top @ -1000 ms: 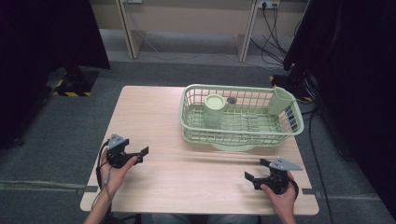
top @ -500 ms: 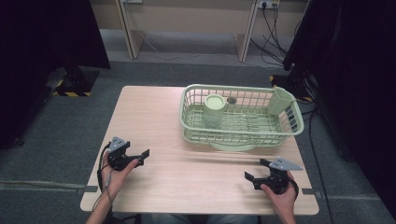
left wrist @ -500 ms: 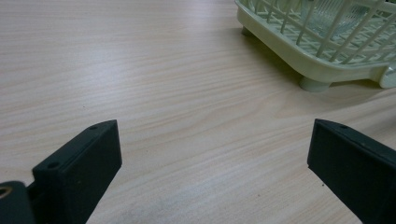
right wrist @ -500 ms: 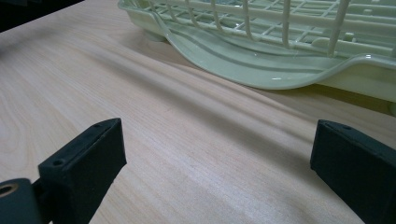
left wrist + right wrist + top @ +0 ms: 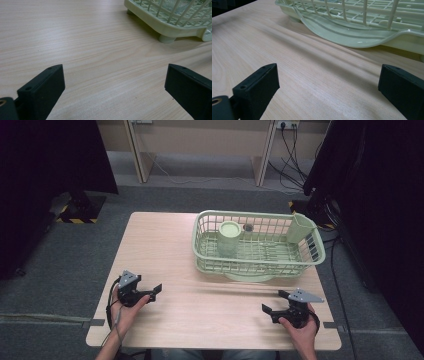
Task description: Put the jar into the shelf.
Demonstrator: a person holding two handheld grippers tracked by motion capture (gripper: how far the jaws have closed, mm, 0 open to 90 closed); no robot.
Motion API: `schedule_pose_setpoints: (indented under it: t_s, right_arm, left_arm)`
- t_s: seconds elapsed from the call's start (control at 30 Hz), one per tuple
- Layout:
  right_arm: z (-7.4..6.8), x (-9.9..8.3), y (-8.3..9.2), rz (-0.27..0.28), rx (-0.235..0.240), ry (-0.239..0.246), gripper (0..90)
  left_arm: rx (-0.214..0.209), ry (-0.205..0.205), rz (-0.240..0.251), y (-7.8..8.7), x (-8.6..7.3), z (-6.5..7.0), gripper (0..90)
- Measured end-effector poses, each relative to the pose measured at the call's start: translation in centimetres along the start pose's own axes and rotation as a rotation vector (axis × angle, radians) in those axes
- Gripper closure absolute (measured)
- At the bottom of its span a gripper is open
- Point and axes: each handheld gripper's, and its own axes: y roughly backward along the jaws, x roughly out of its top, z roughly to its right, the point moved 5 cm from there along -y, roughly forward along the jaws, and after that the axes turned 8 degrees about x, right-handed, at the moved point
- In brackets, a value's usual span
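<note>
A pale green wire dish basket (image 5: 202,263) stands on the back right part of the wooden table (image 5: 160,240). Inside it a jar with a green lid (image 5: 229,236) stands upright. A green cutlery cup (image 5: 299,228) hangs at the basket's right corner. My left gripper (image 5: 155,292) rests low over the front left of the table, open and empty, its jaws pointing right. The left gripper view (image 5: 113,80) shows bare wood between the jaws and the basket's corner (image 5: 170,27) beyond. My right gripper (image 5: 273,301) is open and empty at the front right, with the basket (image 5: 362,12) ahead of it.
A pale green drip tray (image 5: 352,32) sticks out from under the basket's near side (image 5: 252,277). A small dark object (image 5: 248,227) sits in the basket behind the jar. Bare wood stretches between the two grippers. Grey carpet and cables surround the table.
My left gripper has drifted slightly toward the table's near edge. The right gripper and the basket have not moved.
</note>
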Motion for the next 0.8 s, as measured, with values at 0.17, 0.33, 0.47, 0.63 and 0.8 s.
schedule_pose_setpoints:
  t_s: [0.17,0.33,0.47,0.63,0.8]
  right_arm:
    - [0.00,0.00,-0.01,-0.001,0.000,0.002,3.8]
    - [0.00,0.00,-0.01,-0.001,0.001,0.001,3.7]
    - [-0.01,0.00,-0.01,-0.001,0.001,0.002,3.8]
    - [-0.02,0.00,-0.02,-0.002,0.003,0.003,3.7]
    - [-0.02,0.00,-0.03,-0.003,0.006,0.001,3.8]
  left_arm:
    - [0.004,-0.006,0.001,-0.09,-0.25,0.10,2.5]
    - [0.005,-0.013,-0.005,-0.27,-0.59,0.22,2.5]
    - [0.014,-0.016,-0.003,-0.29,-0.76,0.22,2.4]
    - [0.024,-0.018,0.002,-0.17,-0.79,0.20,2.4]
    - [0.030,-0.010,0.009,-0.10,-0.80,0.17,2.4]
